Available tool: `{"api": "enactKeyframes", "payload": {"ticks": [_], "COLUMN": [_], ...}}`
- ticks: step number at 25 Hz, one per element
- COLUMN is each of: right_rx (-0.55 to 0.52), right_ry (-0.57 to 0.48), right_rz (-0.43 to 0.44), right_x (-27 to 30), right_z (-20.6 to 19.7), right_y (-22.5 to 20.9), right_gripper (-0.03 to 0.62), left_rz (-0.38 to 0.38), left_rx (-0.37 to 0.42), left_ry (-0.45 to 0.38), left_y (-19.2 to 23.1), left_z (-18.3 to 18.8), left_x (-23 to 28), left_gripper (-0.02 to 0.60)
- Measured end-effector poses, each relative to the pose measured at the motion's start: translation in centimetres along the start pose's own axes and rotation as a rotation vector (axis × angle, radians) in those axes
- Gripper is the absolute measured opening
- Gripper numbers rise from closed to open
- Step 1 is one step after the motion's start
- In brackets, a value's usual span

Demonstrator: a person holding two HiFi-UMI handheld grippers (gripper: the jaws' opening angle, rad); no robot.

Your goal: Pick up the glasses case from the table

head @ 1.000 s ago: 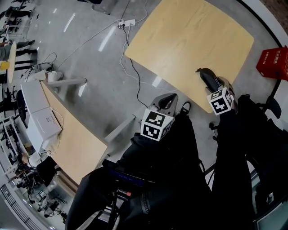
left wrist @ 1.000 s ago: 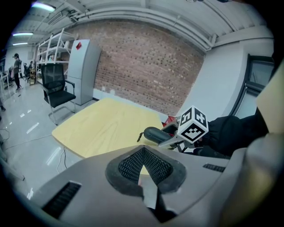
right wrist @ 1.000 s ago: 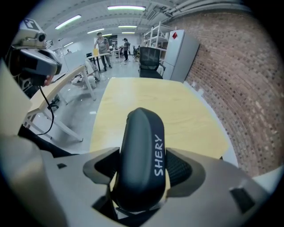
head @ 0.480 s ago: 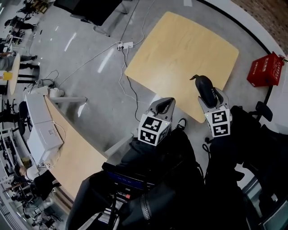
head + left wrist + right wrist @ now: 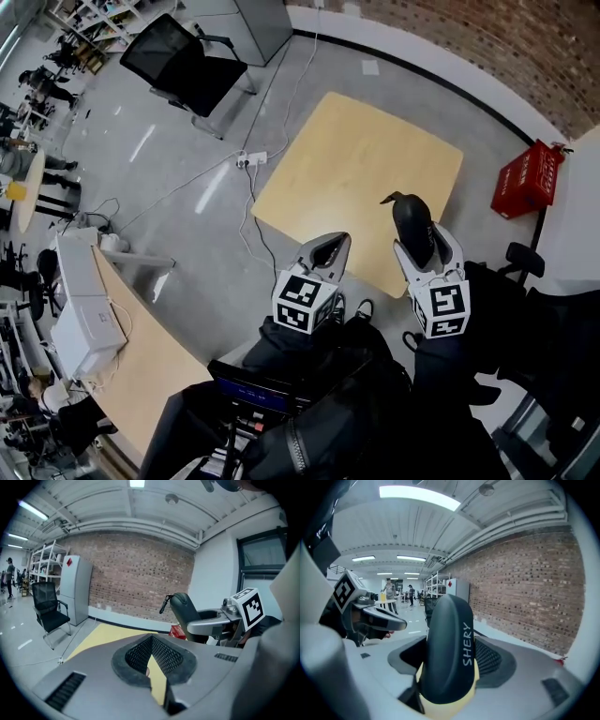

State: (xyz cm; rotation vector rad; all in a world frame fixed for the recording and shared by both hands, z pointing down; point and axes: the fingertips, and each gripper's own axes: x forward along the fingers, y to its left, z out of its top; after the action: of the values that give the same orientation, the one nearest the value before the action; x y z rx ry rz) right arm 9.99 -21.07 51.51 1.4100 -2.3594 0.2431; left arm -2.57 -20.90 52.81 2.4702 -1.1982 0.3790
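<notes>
In the head view, the right gripper (image 5: 424, 246) sits centre right with its fingers clamped on the dark glasses case (image 5: 411, 220). The case juts up-frame over the near right edge of the pale wood surface (image 5: 347, 164). The left gripper (image 5: 336, 242) is just to its left, tips at the near edge, fingers drawn together. Grey floor (image 5: 159, 197) opens wide to the left of the surface, crossed by a cable with a power strip (image 5: 251, 159) off the left corner. A black chair (image 5: 187, 66) stands well apart at upper left, a red box (image 5: 525, 176) lies on the floor beyond the right corner, and a long desk (image 5: 141, 342) runs down the lower left. In the left gripper view, the left gripper (image 5: 151, 639) has its fingertips touching with nothing held (yellow surface (image 5: 112, 634) shows through the wedge behind them). At right of centre the case (image 5: 185, 613) hangs in the right gripper (image 5: 199, 626), raised clear of the surface against the white wall; the chair (image 5: 47, 611) and a grey cabinet (image 5: 75, 590) stand far left. In the right gripper view, the case (image 5: 445, 653) fills the centre, standing upright and lettered "SHERY", pressed between the ribbed fingers (image 5: 490, 657) of the right gripper (image 5: 447, 641). The left gripper (image 5: 396, 623) is at mid left.
</notes>
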Motion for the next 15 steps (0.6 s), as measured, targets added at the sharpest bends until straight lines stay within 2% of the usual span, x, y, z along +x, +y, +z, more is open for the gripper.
{"api": "enactKeyframes", "payload": {"ticks": [6, 11, 15], "right_rx": [0.051, 0.044, 0.099], "right_ry": [-0.136, -0.191, -0.237], "right_rz": [-0.037, -0.046, -0.039], "right_x": [-3.4, -4.6, -5.3], "right_z": [4.6, 6.8, 8.5], "right_y": [-0.8, -0.9, -0.9], "right_gripper": [0.324, 0.324, 0.324], "left_rz": [-0.001, -0.012, -0.018], "left_rx": [0.04, 0.063, 0.081], "left_ry": [-0.086, -0.133, -0.174], "left_y": [-1.0, -1.4, -1.5], "left_z": [4.5, 7.0, 9.1], "left_x": [-1.2, -1.6, -2.0], "left_gripper": [0.0, 0.0, 0.0]}}
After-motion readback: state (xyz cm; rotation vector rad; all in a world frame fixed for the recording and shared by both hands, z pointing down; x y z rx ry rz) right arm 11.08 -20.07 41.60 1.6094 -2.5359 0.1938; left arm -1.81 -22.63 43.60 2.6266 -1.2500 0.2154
